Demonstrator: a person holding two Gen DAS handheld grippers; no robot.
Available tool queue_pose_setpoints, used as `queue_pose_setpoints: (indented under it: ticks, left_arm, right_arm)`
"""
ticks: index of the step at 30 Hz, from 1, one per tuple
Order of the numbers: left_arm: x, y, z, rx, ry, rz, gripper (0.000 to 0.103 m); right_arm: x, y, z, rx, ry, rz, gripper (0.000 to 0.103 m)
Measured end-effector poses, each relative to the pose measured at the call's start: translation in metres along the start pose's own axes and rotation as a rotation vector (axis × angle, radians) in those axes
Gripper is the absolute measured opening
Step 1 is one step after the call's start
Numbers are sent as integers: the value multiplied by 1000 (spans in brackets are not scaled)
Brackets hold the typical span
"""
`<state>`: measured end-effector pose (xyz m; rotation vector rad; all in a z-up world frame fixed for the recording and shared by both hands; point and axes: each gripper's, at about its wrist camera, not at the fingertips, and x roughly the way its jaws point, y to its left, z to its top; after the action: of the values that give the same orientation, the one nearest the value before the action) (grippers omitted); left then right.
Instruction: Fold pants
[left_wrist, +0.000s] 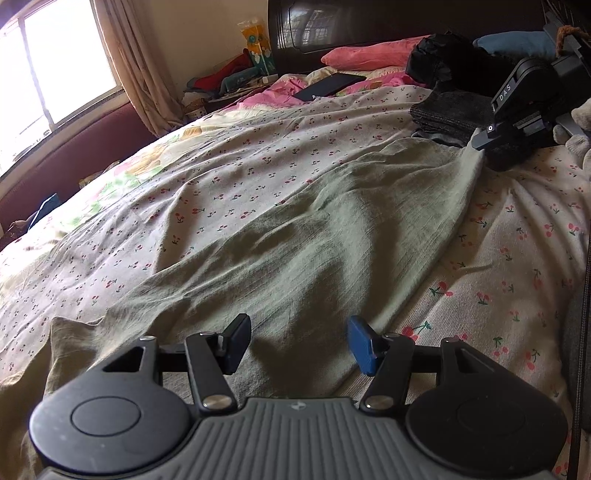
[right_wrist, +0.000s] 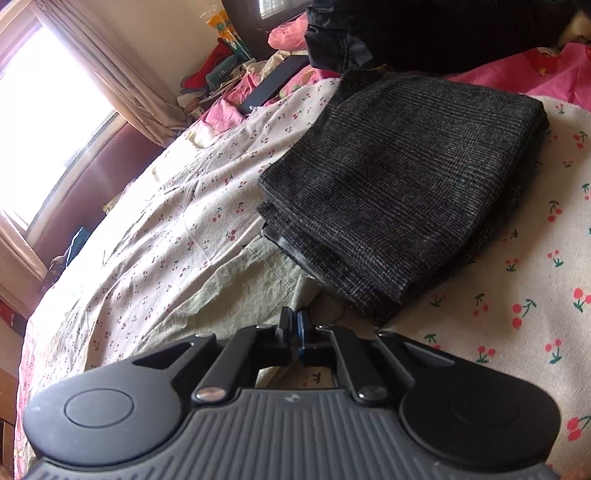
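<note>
Pale green pants (left_wrist: 314, 229) lie spread and wrinkled on the cherry-print bedsheet (left_wrist: 240, 147). My left gripper (left_wrist: 297, 345) is open, its jaws wide apart just above the near end of the pants. My right gripper (right_wrist: 294, 325) is shut on the far corner of the green pants (right_wrist: 229, 291), beside a folded dark grey garment (right_wrist: 402, 192). The right gripper also shows in the left wrist view (left_wrist: 480, 142), at the far right end of the pants.
A folded dark grey garment (left_wrist: 450, 114) lies at the far right of the bed. Beyond it are a black bundle (left_wrist: 443, 59), a pink pillow (left_wrist: 369, 53) and a dark tablet (left_wrist: 328, 86). A window (left_wrist: 48, 74) with curtains is at left.
</note>
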<state>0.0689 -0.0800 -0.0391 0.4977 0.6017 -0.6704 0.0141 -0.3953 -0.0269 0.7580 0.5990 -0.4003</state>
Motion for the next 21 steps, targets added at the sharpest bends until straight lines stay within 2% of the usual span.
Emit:
queue_pose_setpoints:
  ticks: [3,7,8,9,11,12,14,17,21]
  left_arm:
    - [-3,3,1,7,-9,15,71]
    - [-7,9,3,-7,-24,28,71]
    - [-6,10,2,-11,-21,27,71]
    - [-5,10,2,-14,-16,27,71]
    - [0,9,-1,-18,0,24,71]
    - [1,7,-2,-19,7,20,71]
    - [0,3,-5,-8,8,12,71]
    - [-2,0,-7,15,5,11,71]
    - [1,3,-5,-7,6,5,71]
  right_arm:
    - [-5,12,10,18,-31,80,2]
    - [-33,18,26,89,-168,304,2]
    - [-34,17,26,93,-175,316,2]
    - [-31,15,25,90,-166,297,2]
    - [-13,7,16,67,-113,204,2]
    - [2,-3,10,83,-60,143,2]
    - [19,-21,2,147,16,80,2]
    - [17,-35,-5,206,13,72,2]
    - [11,-42,-5,239,13,86,2]
